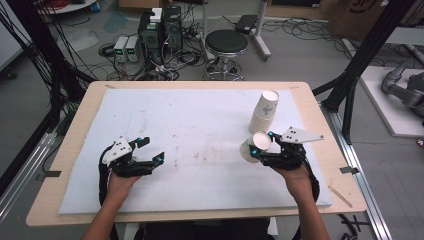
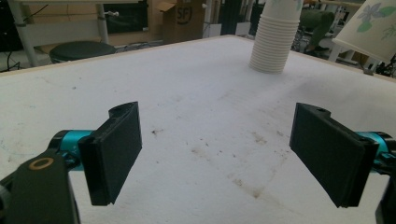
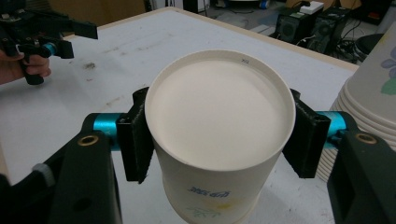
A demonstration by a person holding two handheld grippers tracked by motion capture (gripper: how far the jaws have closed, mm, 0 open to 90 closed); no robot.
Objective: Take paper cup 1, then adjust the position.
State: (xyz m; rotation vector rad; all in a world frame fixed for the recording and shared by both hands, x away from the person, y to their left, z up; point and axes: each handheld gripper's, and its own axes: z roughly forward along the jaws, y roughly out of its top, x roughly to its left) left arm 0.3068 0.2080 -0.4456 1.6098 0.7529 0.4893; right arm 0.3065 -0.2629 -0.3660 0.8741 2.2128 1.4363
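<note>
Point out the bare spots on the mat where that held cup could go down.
The white mat lies bare between the left gripper and the paper cup clamped in the right gripper, and along its far-left stretch. It is crowded beside the stack of cups, right behind the held cup.

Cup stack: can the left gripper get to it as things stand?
Probably yes. The left gripper is open and empty, and bare white mat lies between it and the cup stack. The right gripper, shut on a single cup, sits close beside the stack.
</note>
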